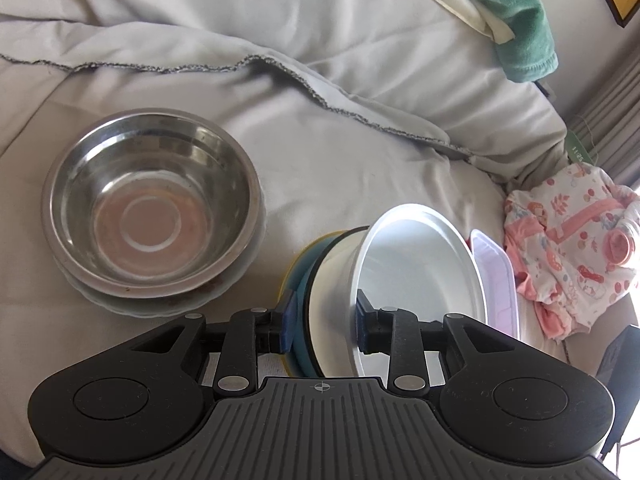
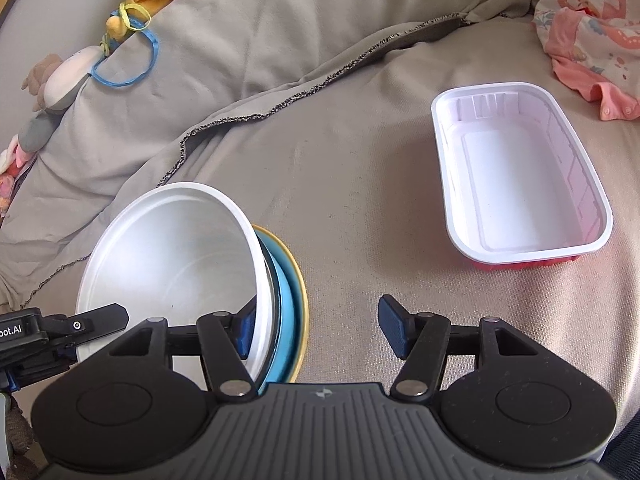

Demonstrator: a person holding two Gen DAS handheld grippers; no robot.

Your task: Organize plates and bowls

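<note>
1. In the left wrist view the left gripper [image 1: 326, 326] straddles a nested stack tipped on its side at lower centre: a white bowl [image 1: 420, 280] opening toward the right, with a teal dish [image 1: 302, 322] and a yellow plate [image 1: 286, 284] behind it.
2. Its left blue pad lies against the teal dish and its right pad sits inside the white bowl's wall; whether both pads press on the stack cannot be told from the picture.
3. At the left of that view a steel bowl [image 1: 152, 208] stands upright on a pale scalloped plate [image 1: 160, 304], apart from the tipped stack.
4. Both rest on a bed [image 1: 340, 152] covered with grey bedding.
5. A white tray [image 1: 498, 280] peeks out behind the white bowl at the right, with a pink patterned cloth [image 1: 568, 248] beyond it.
6. In the right wrist view the right gripper [image 2: 316, 330] is at the bottom centre, jaws moderately apart with only bedding between them.
7. Its left pad is right by the white bowl's outer rim, and contact cannot be told; the right pad is free.
8. There the white tray sits upright at the right of the frame, well apart from the stack at the lower left.
9. A soft toy [image 2: 60, 80] lies at the upper left edge.
</note>
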